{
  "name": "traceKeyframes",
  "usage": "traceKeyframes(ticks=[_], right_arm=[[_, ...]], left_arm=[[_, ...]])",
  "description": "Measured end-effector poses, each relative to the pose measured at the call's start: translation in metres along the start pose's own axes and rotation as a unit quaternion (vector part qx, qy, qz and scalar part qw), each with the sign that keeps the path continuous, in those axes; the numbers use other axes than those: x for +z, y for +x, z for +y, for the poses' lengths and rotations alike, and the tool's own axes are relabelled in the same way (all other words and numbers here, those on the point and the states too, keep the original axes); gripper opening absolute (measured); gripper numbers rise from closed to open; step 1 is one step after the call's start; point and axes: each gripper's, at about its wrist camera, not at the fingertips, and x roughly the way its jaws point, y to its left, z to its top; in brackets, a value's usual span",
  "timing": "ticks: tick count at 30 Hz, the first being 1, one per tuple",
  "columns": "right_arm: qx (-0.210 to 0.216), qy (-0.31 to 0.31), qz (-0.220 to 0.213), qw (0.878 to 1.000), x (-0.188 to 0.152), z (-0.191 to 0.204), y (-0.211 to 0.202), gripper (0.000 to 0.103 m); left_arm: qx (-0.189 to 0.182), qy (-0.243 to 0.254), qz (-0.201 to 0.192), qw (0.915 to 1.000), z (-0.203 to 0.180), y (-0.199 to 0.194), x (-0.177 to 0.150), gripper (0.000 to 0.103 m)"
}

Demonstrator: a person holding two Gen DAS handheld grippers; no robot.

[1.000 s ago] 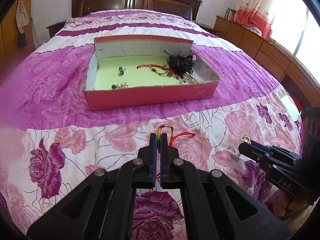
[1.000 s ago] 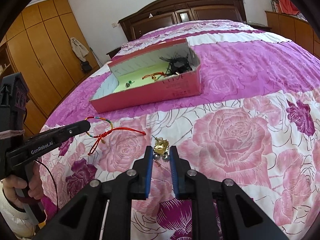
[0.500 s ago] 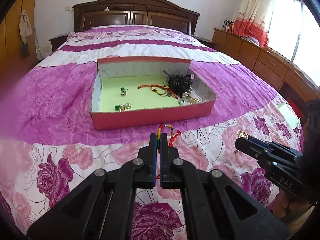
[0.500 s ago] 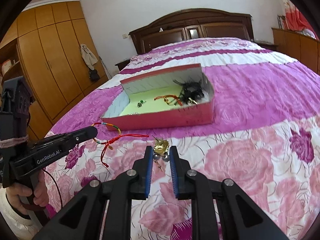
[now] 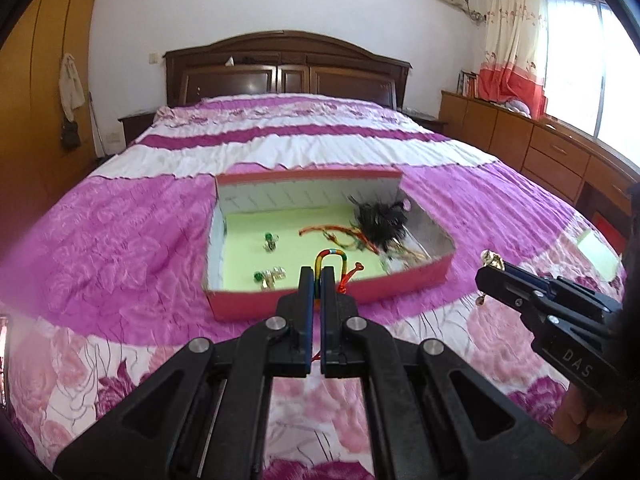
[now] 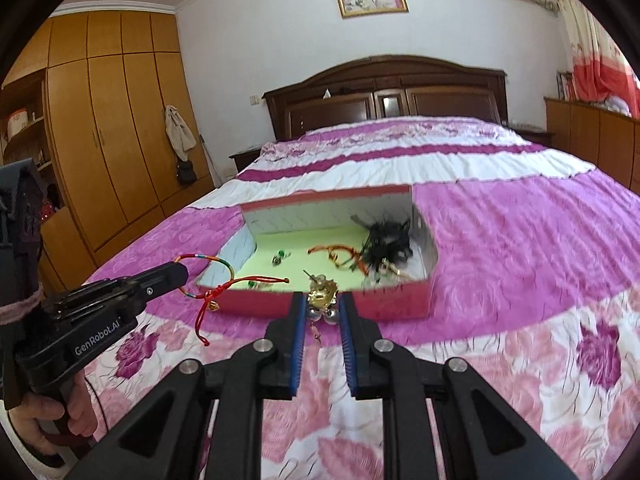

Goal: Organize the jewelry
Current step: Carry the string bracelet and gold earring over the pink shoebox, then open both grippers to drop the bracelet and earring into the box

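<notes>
The left gripper (image 5: 317, 280) was fully closed on a rainbow cord bracelet (image 5: 330, 258), its red tassel hanging down. The right gripper (image 6: 322, 308) was closed narrowly on a gold brooch w/ two silver beads (image 6: 321, 298). The pink box (image 6: 384, 300) lay at 12 o'clock from both grippers, just ahead, its long axis running 9 to 3. The right one looked a bit nearer, approx. Inside, on the green floor: black feather piece (image 5: 380, 224) at the 2 o'clock corner, red-orange cords (image 5: 332, 234) in the middle, green-stone earrings (image 5: 270, 276) at the 8 o'clock side.
</notes>
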Motion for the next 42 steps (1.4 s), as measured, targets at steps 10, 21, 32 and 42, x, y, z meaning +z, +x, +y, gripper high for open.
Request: traceKeyframes(ticks=[10, 21, 32, 42], right_arm=[[-0.025, -0.016, -0.040, 0.999, 0.023, -0.004, 0.022, 0.018], [-0.059, -0.036, -0.056, 0.996, 0.047, -0.019, 0.062, 0.018], [-0.076, -0.030, 0.013, 0.997, 0.038, -0.036, 0.113, 0.018], [-0.074, -0.018, 0.061, 0.995, 0.027, -0.045, 0.136, 0.019]], left_arm=[[0.024, 0.000, -0.045, 0.9987, 0.009, 0.019, 0.017, 0.000], [0.038, 0.004, -0.061, 0.9974, 0.017, 0.055, 0.029, 0.000], [0.034, -0.016, 0.003, 0.9993, 0.026, 0.105, 0.023, 0.000], [0.042, -0.020, 0.055, 0.9974, 0.028, 0.129, 0.008, 0.000]])
